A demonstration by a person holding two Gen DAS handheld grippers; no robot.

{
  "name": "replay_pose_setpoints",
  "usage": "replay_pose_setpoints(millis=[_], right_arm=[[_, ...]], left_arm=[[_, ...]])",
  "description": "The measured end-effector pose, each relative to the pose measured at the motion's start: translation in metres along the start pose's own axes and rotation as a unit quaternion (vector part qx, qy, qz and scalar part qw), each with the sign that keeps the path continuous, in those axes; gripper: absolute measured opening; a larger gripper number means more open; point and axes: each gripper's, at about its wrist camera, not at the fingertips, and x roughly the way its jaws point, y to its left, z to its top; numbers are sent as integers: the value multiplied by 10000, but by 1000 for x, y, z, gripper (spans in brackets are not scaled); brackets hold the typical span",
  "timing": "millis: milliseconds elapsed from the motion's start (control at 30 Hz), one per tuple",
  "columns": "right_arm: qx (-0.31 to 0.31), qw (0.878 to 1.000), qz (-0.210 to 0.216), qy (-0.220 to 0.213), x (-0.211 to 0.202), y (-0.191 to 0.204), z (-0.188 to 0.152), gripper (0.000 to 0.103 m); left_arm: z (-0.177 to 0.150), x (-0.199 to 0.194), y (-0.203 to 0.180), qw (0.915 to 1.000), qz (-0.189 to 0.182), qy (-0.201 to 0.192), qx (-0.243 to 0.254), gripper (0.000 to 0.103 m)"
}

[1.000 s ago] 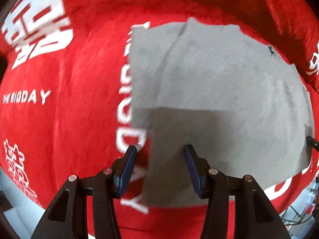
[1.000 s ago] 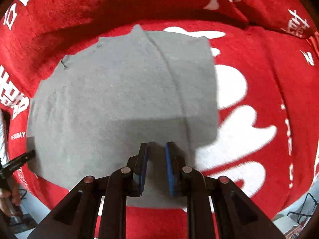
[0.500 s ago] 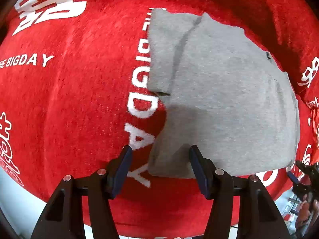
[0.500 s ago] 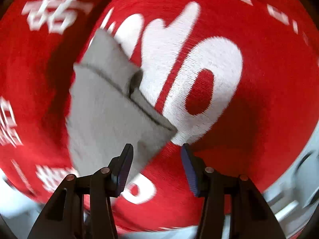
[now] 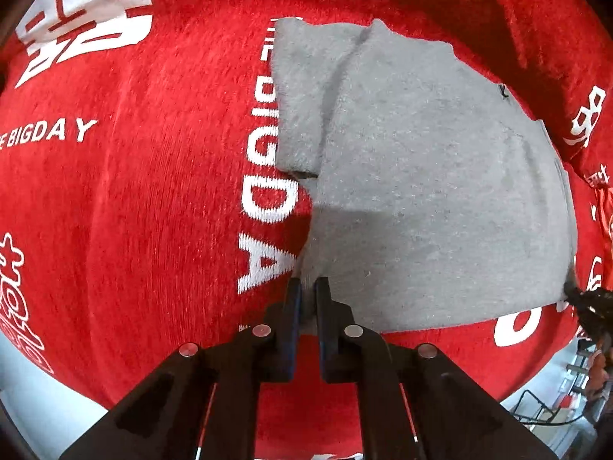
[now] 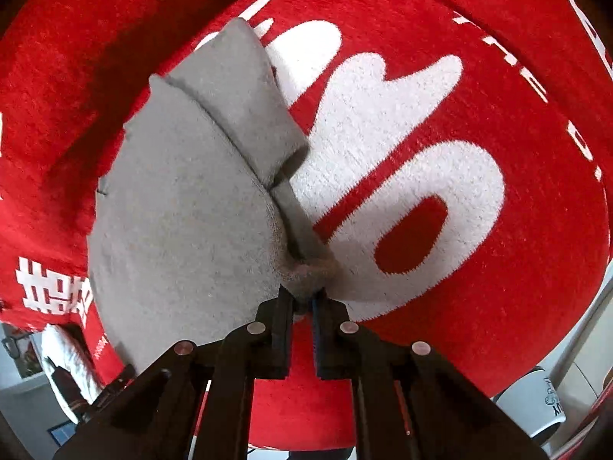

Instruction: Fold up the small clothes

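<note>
left jaws: I now have the left gripper (image 5: 308, 287) clamped on the near-left corner of the grey garment (image 5: 421, 191); half a second ago the jaws stood wide, straddling that corner.
right jaws: the right gripper (image 6: 303, 299) is pinched on the bunched near-right corner of the garment; it was open beside that corner before.
garment: lies flat on the red blanket (image 5: 134, 211), one sleeve (image 5: 302, 96) folded in at its far-left corner, over the white lettering.
change: both near corners went from free to held.
meaning: I judge the grasp done; next is lifting both corners toward the garment's far edge.
risk: thin bite, cloth may slip.
</note>
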Motion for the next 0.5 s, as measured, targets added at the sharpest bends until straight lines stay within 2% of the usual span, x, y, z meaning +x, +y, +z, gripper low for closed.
replay_pose_setpoints(millis=[200,333,500], right_arm=[[-331,9989,-332,34,-9,16,-10,10],[-626,9974,-363,72,-19,28,-25,10],[-854,9955,-274,294,-12,54,-48,10]], left_arm=[[3,-8,8,9996,91,28,262,9],[-3,-22,13,9995,175,4,263,9],[2,-24,8,9996,93,153,202,9]])
